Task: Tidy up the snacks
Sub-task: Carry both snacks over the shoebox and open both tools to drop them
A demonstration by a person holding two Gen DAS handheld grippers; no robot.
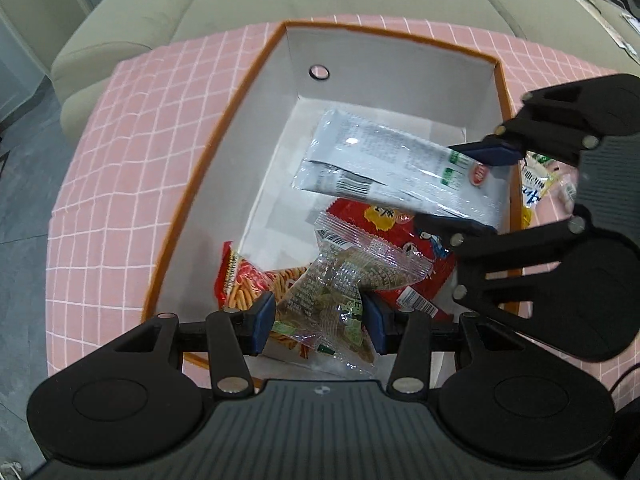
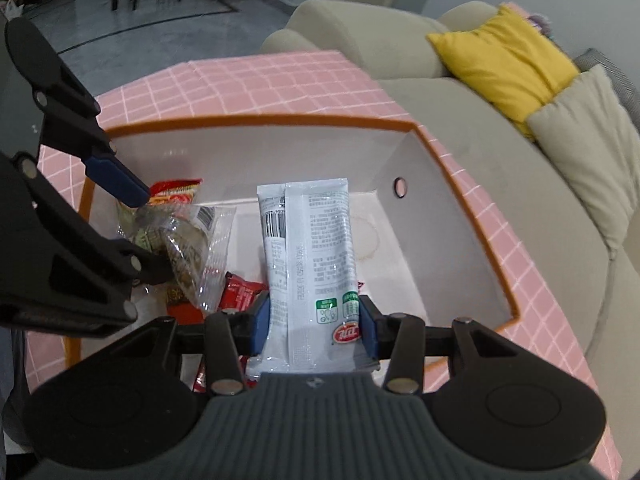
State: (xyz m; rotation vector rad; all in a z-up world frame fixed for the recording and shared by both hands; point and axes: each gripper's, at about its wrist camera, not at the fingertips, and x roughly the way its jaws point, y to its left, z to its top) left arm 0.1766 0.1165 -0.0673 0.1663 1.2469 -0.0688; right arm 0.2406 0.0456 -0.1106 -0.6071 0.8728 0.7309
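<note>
An orange-rimmed box with white walls sits on the pink checked tablecloth. My left gripper is shut on a clear packet with green-brown contents, held over the box's near end. My right gripper is shut on a long white and silver snack packet, which hangs over the box interior. That white packet and the right gripper also show at the right of the left wrist view. Red snack bags and a bag of sticks lie on the box floor.
A beige sofa with a yellow cushion stands beyond the table. Several small packets lie on the cloth past the box's right wall. Grey floor lies to the left of the table.
</note>
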